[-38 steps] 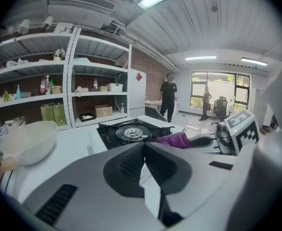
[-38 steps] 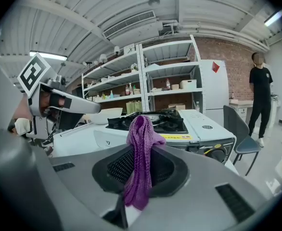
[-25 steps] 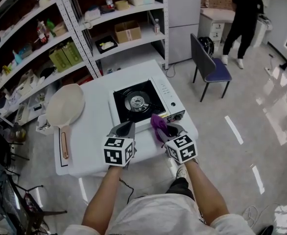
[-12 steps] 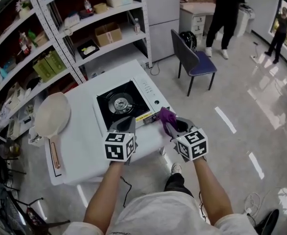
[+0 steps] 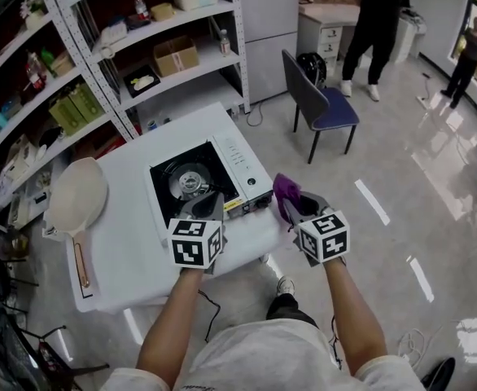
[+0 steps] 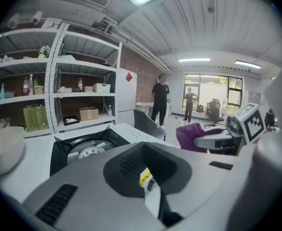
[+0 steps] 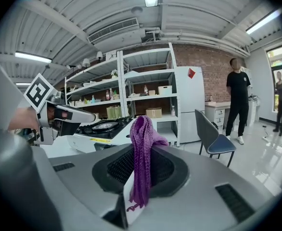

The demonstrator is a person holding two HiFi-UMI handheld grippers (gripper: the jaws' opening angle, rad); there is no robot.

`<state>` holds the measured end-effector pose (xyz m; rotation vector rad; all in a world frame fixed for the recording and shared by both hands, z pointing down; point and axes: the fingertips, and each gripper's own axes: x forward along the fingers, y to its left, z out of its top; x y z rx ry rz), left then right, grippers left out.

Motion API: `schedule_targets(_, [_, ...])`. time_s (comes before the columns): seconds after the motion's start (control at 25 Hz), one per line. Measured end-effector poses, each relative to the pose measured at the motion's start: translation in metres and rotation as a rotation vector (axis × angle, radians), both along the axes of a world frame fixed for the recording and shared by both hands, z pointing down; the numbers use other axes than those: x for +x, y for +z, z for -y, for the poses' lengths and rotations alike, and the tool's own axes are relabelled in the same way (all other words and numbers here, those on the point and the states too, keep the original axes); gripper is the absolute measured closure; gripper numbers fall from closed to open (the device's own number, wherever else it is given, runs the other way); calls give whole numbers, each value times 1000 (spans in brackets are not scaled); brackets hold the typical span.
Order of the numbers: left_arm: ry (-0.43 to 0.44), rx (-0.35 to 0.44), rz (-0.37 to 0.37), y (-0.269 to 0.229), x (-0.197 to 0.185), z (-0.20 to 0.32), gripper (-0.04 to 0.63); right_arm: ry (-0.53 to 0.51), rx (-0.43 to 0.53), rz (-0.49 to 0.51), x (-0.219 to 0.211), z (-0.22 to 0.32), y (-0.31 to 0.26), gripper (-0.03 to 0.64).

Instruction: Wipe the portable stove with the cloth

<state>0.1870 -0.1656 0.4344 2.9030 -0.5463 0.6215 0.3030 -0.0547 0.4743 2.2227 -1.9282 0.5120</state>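
Finding 1, cloth. The right gripper (image 5: 297, 210) is holding the purple cloth (image 5: 285, 191). Its jaws are closing tight on the middle of the cloth. One fold is standing up above them and a short tail is hanging below. The cloth is sitting in the air and is not touching the portable stove (image 5: 191, 182).

Finding 2, left gripper. The left gripper (image 5: 209, 208) is hovering at the stove's near edge. Its jaws are drawn together and are carrying nothing. Through the recess between them the left gripper view is showing the yellow label on the stove's front.

Finding 3, stove. The stove is resting on the white table (image 5: 124, 243), towards its right side. Its long axis is running across the person from left to right, with the right end skewed a little farther away. The black burner well is taking up the left part and the white panel the right part. A pale pan (image 5: 76, 195) is lying well apart from the stove on the table's left side.

Finding 4, governing relation. From the cloth, the stove is lying forward and to the left. In the right gripper view, the stove's front right corner is showing just left of the raised fold. The left gripper is the nearer of the two to the stove, but the right one is carrying the cloth. In my judgement, the wipe is not yet under way. It is calling for the right gripper to travel leftward and down until the cloth meets the top panel.
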Motion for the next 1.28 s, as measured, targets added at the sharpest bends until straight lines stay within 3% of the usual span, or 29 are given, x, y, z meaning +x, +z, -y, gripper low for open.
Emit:
schedule_targets(0.28, [-60,8,16,3,2,19,591,-6,-41,35,22,26,17,555])
schedule_targets(0.84, [-188,12,47,6,9,45,591,-131,-16,132,40,74,20,555])
schedule_targets(1.28, [-373,8,66,10,3,64,591,-268,-32,165,62,120,24,555])
